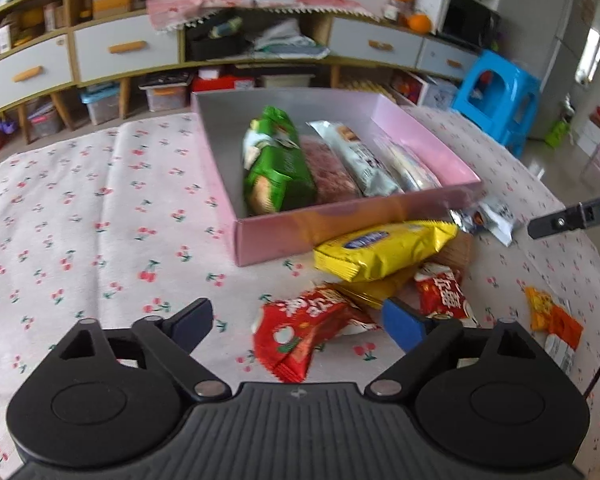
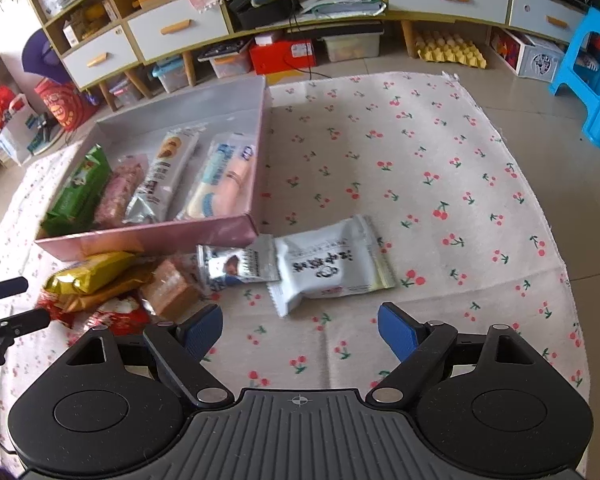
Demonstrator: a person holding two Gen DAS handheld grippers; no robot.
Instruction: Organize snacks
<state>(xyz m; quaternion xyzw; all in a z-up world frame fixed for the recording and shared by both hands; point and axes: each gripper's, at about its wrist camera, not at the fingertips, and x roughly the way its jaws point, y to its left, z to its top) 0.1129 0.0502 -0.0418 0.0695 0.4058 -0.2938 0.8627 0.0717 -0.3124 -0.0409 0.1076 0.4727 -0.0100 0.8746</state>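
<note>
On a cherry-print cloth (image 1: pixel 99 200), seen from the left wrist camera, a pink box (image 1: pixel 420 120) holds four snack packs side by side, a green pack (image 1: pixel 277 168) nearest its empty half. Loose snacks lie just outside the box's near wall: a yellow pack (image 1: pixel 384 248) on top of the heap, a red pack (image 1: pixel 304 328) nearest the camera. The left gripper (image 1: pixel 300 320) hangs over that red pack with its jaws apart and nothing clasped; one blue pad (image 1: pixel 404 326) sits beside the wrapper.

From the right wrist camera, the same box (image 2: pixel 147 236) lies to the left. A white pack (image 2: pixel 332 264) rests on the cloth just past the box's corner, overlapping a smaller silver pack (image 2: pixel 239 266). The right gripper (image 2: pixel 300 330) hovers short of the white pack, jaws spread, holding nothing.

Likely each gripper is lining up its own pick. To do this well, centre the pads across the narrow width of a pack, pinch the body rather than the crimped edge, and lift clear of neighbours before carrying it to the box's empty side.
</note>
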